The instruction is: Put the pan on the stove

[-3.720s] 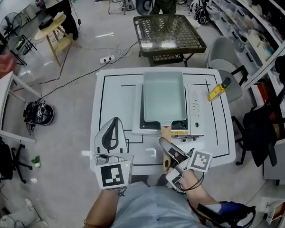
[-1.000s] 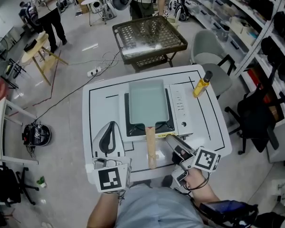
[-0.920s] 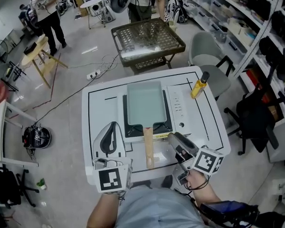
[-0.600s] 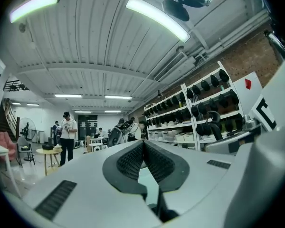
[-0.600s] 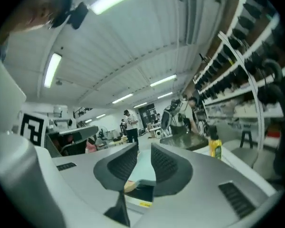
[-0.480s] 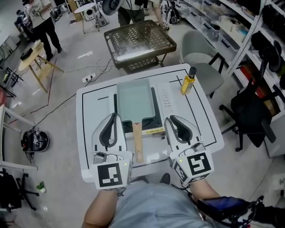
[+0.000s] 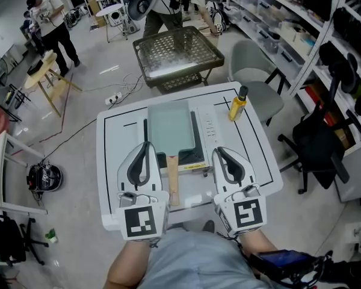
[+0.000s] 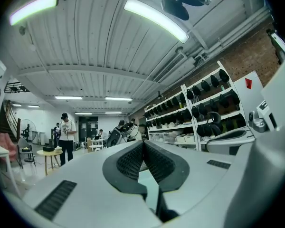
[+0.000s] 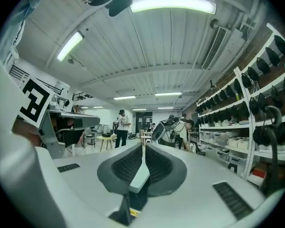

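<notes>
A pale green rectangular pan (image 7: 171, 125) sits on the stove (image 7: 213, 131) in the middle of the white table (image 7: 259, 161). Its wooden handle (image 7: 171, 178) points toward me. My left gripper (image 7: 145, 144) hovers just left of the handle, shut and empty, with its tips meeting in the left gripper view (image 8: 143, 142). My right gripper (image 7: 219, 152) hovers to the right of the handle, clear of it. Its jaws have just been closing with nothing between them, and in the right gripper view (image 9: 143, 145) they stand shut. Both point level across the room.
A yellow bottle (image 7: 237, 104) stands at the table's back right corner. Beyond the table are a metal mesh table (image 7: 177, 50) and a grey chair (image 7: 256, 71). Shelves (image 7: 325, 35) line the right wall. A person (image 7: 45, 20) stands at the far left.
My right gripper has rolled upright, lifted away from the pan handle and its jaws have closed. My left gripper has risen and moved forward. The pan stays on the stove.
</notes>
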The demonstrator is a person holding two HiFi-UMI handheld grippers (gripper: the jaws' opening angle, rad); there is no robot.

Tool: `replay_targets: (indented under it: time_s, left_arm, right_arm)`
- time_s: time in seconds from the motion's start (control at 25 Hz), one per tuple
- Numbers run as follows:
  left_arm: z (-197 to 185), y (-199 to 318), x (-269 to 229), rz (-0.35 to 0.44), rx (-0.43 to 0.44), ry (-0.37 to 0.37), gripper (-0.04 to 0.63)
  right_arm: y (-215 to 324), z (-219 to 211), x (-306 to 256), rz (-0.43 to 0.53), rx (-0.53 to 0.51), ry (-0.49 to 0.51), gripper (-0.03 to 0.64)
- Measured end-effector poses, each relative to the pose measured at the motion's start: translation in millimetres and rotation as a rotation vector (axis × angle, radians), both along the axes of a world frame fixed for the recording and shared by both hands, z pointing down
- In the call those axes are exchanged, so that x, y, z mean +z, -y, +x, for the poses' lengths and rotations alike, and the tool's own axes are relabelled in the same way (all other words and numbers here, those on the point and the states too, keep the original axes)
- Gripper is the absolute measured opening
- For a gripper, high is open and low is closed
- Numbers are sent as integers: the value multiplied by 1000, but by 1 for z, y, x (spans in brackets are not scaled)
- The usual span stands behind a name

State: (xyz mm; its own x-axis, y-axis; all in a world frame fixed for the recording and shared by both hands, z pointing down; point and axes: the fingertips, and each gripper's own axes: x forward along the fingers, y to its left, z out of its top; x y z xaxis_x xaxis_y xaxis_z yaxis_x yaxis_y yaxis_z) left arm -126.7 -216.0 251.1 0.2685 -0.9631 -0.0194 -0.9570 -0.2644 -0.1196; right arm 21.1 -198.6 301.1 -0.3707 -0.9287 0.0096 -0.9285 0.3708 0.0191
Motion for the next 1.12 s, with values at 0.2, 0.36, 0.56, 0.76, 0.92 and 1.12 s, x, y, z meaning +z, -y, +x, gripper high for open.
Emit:
replay_targets:
  time_s: [0.2,0.36,0.56,0.76,0.92,1.12]
  left_arm:
    - [5,1,-2,30,28,-16,18]
    - [10,0,-2,40,43,-20,18]
    - [12,2,0,37,45,-18,18]
    - [12,2,3,34,49,-18,18]
    - [11,3,4,34,49,-17,18]
    - [12,8,3,35,53,-15,18]
  right_arm:
    - [2,-1,0,8,-2,0,49]
    - [2,0,-1,10,-4,6,48]
    - [4,1,1,8,-5,10,48]
    - [4,0,4,5,-4,12,48]
    - [5,0,6,5,-3,13,48]
    - [10,0,4,5,-3,12,48]
